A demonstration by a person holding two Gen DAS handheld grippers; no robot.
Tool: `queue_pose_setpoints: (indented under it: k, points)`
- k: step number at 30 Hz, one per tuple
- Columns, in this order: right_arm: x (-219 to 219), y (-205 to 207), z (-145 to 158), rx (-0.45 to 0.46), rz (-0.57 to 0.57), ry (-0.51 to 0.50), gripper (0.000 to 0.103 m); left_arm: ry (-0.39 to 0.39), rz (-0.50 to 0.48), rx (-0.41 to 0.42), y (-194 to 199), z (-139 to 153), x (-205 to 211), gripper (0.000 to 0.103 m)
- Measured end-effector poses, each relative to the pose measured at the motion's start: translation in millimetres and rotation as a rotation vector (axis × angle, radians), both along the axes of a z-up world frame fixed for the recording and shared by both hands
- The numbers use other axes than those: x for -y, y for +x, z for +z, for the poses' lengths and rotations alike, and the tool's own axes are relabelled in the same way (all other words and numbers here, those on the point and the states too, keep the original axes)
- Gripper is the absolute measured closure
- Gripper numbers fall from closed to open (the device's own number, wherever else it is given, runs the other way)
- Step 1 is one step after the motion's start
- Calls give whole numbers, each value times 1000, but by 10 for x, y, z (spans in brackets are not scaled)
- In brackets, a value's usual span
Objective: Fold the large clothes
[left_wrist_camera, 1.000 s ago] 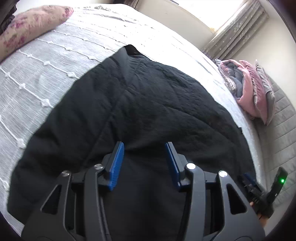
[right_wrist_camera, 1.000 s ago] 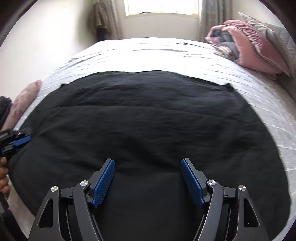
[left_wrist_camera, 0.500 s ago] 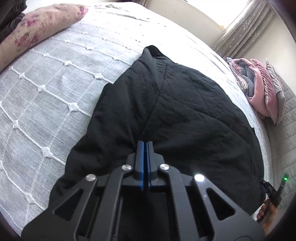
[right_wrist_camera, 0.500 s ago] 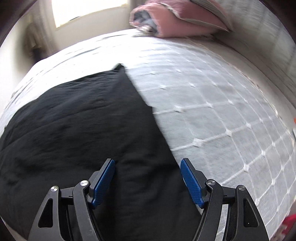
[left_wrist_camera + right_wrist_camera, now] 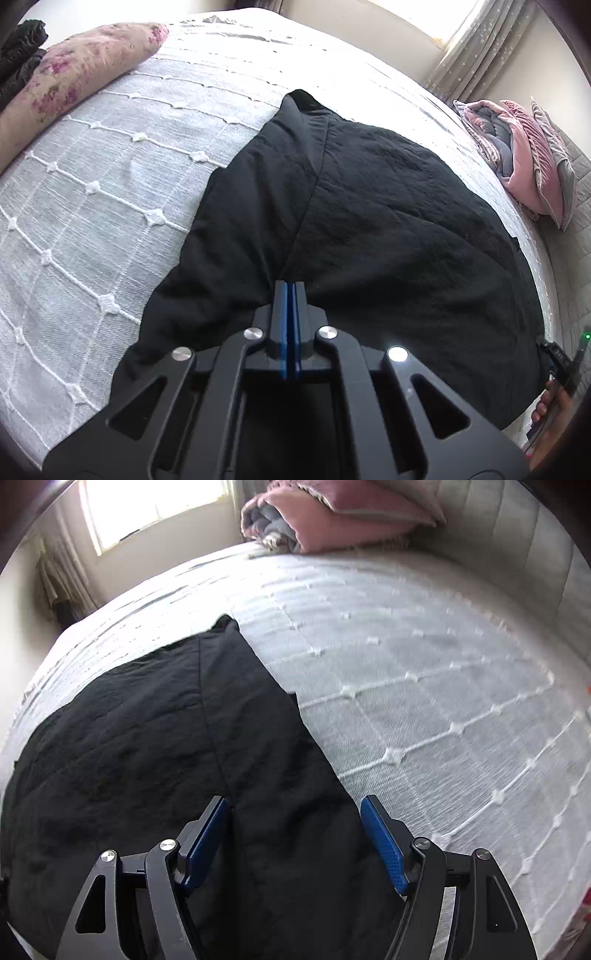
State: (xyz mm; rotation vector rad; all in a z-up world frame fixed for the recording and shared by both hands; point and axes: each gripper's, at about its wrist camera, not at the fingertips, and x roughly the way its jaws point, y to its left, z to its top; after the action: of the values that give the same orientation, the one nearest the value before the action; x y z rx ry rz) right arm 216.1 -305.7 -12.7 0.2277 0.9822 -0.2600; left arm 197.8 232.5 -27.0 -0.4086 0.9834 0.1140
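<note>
A large black garment (image 5: 388, 221) lies spread flat on the white bedspread (image 5: 110, 184). My left gripper (image 5: 290, 284) is shut on the black garment near its left side, and a crease runs from the closed blue pads up toward the far corner. In the right wrist view my right gripper (image 5: 295, 805) stands open just above the garment (image 5: 147, 738), straddling the strip along its right edge. The left pad sits at a seam and the right pad over the edge by the bedspread (image 5: 424, 701). Nothing is pinched between the right pads. A hand holds the right gripper (image 5: 557, 362) at the left view's far right.
A floral pillow (image 5: 81, 70) lies at the bed's far left with dark clothes (image 5: 18, 48) behind it. A pile of pink and grey bedding (image 5: 524, 162) sits at the far right by a grey padded headboard (image 5: 517, 554). Curtains and a bright window (image 5: 155, 506) lie beyond.
My left jaws went from open to shut on the garment's fold, pulling a crease into the cloth. My right gripper swung from the garment's middle to its right edge, still open.
</note>
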Motion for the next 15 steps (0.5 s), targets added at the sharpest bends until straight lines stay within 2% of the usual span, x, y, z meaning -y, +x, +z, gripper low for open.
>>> queue_pose_setpoints:
  k: [1,3,5,8,12,15]
  points:
    - [-62,-10,45,19,12,-7,29,2,0,4,-3,33,12,96]
    - [-201,-30,155,69,49,-15,28,60,-1,38,-7,170,84,84]
    - [-352,-39,268,113,79,-37,28,138,-16,115,-12,345,213,64]
    - [-555,45,343,143,134,-14,28,143,-89,157,122,464,422,61]
    - [-854,208,461,193,166,-85,29,166,-172,175,382,514,753,61]
    - [-1051,316,615,311,160,-162,29,192,-241,168,606,466,996,61]
